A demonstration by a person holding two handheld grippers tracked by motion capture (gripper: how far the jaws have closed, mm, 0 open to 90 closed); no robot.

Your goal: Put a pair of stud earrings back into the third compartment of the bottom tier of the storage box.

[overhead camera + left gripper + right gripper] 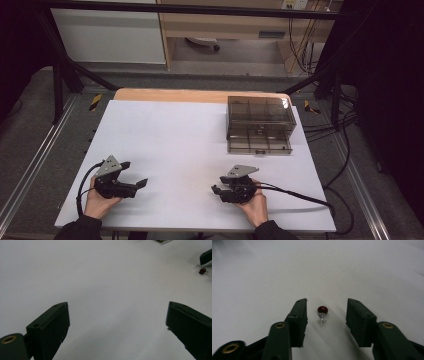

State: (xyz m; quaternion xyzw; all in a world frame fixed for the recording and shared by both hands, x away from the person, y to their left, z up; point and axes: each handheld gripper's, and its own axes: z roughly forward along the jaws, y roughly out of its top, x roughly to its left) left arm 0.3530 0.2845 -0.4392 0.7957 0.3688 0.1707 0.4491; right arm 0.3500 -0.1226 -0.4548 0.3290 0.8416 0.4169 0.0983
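A small dark red bead on a short silver pin (322, 309) lies on the white table sheet (190, 135). My right gripper (327, 302) is open and low over the sheet, one jaw on each side of the bead, neither touching it. In the high view the right gripper (217, 184) points left at the front right. My left gripper (135, 173) rests at the front left, pointing right. Its jaws (117, 307) stand wide open over bare sheet. The bead (202, 271) lies far off at the upper right of that view, beside a jaw tip of the right gripper (206, 257).
A smoky see-through box with compartments and a low drawer (259, 125) stands at the back right of the sheet. Cables trail off the table's right side (300, 195). A wooden table edge (170, 95) shows behind the sheet.
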